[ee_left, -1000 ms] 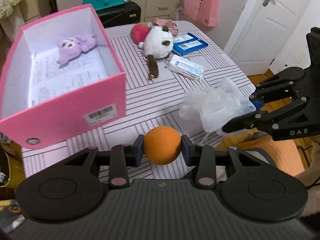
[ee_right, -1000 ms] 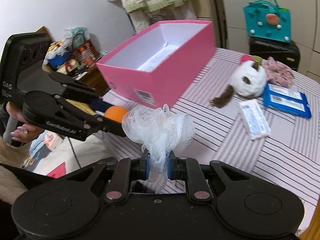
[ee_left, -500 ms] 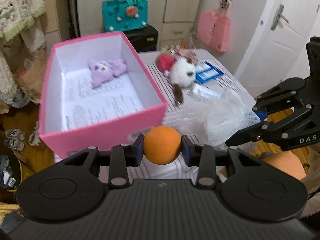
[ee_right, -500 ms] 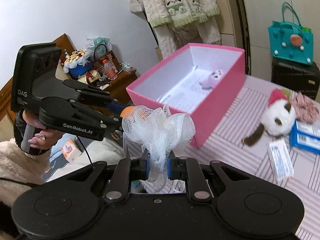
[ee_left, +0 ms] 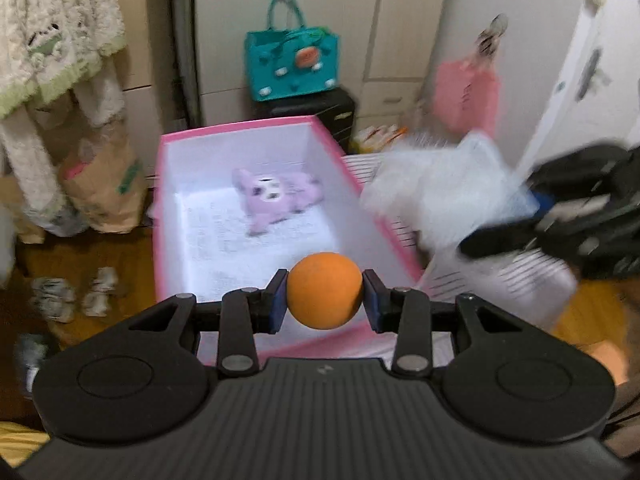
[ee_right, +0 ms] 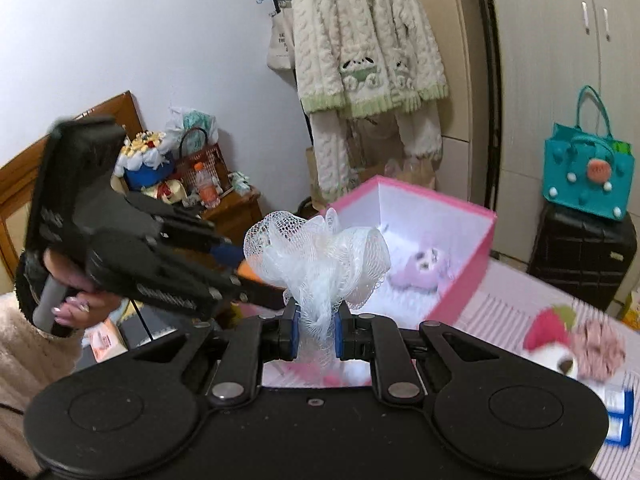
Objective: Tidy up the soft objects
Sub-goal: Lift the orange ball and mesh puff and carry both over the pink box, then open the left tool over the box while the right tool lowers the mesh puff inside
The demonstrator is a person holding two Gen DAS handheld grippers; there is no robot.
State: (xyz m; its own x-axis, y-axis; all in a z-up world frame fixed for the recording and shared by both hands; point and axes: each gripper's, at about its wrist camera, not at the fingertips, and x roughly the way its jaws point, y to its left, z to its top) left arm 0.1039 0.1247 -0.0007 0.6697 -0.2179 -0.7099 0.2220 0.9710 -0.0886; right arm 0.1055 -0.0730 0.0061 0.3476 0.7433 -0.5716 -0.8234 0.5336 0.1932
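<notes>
Left tongs (ee_left: pixel 325 295) gripped one orange ball (ee_left: pixel 325 295); right tongs (ee_right: pixel 315 333) clamped one mesh pouf (ee_right: pixel 320 264); one purple plush (ee_left: pixel 276 196) in one pink box (ee_left: pixel 384 224).

Striped table (ee_right: pixel 520 304) bears pink box (ee_right: pixel 464 280), plush (ee_right: pixel 556 344).

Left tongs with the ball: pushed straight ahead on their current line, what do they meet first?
Probably the pink box's white floor, short of the purple plush. The left tongs, gripping the orange ball, point down into it; depth unclear.
</notes>
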